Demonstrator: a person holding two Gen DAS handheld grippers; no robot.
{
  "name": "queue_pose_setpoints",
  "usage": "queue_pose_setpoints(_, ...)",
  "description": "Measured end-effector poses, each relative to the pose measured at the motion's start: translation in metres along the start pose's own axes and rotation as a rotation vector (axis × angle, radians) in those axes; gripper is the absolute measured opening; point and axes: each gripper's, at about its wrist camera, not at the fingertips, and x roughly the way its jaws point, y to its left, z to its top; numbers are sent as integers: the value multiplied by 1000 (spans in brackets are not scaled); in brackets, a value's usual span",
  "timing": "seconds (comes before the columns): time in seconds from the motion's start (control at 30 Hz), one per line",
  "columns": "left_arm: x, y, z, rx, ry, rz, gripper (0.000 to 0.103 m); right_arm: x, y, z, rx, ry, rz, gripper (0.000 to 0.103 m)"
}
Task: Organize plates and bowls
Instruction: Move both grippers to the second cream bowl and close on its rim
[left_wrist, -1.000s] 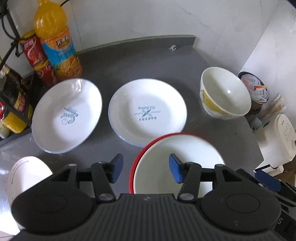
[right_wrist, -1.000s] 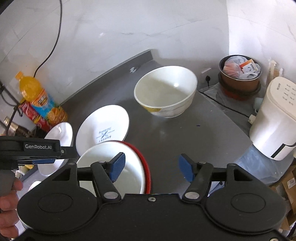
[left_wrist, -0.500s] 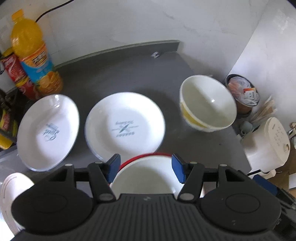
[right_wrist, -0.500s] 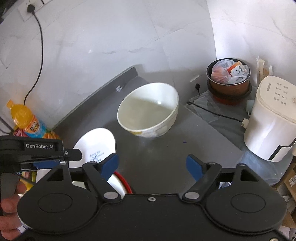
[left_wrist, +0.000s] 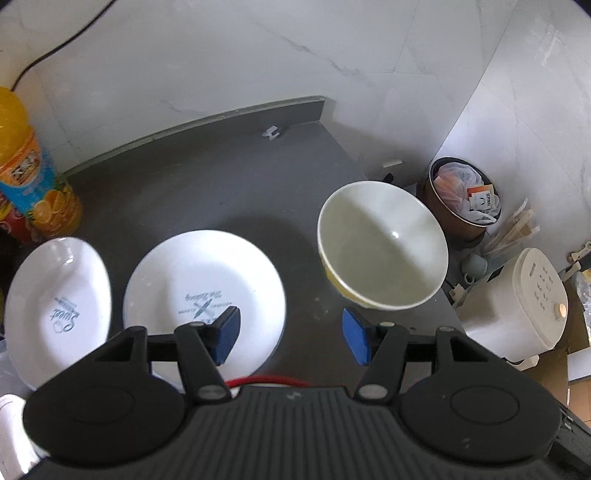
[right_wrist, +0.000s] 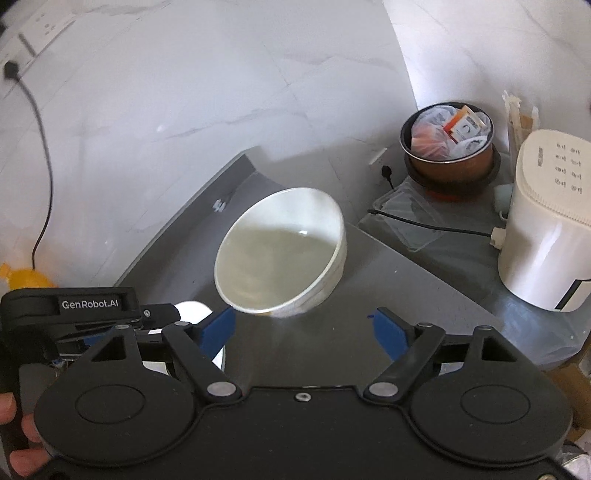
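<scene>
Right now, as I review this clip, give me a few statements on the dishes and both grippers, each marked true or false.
1. The deep white bowl with yellow markings stands empty. True.
2. The right gripper is clamped on that bowl's rim. False: its jaws stand open with nothing between them, having just been opening.
3. Two white plates with blue print lie side by side on the dark grey counter. True.
4. The left gripper holds a plate. False: it is open and holds nothing.
5. The orange drink bottle lies on its side. False: it stands upright.
</scene>
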Motion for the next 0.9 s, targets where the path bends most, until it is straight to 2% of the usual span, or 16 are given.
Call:
queue_pose_setpoints(0.17,18,-9,13,30,1,-5,60,18,-9,9,35,-3,-19,80)
queue_pose_setpoints(0.33,41,-16,26,32,6,-35,60,37,-20,15,90,5,-46,73)
queue_pose_setpoints(0.53,65,-18,38,-1,27,-31,59,59,-24,24,136,25,-52,69)
queue_pose_setpoints(0.6,73,-19,41,8,26,-18,59,67,-26,27,152,34,-62,63)
queue_pose_setpoints(0.73,90,-19,44,3,46,-22,55,82,-29,28,169,73,-74,48)
queue_pose_setpoints(0.8,98,-20,46,9,53,-11,53,88,-32,28,184,80,-69,48)
queue_pose_setpoints(0.9,108,-21,47,15,63,0,44,98,-32,32,188,103,-80,48)
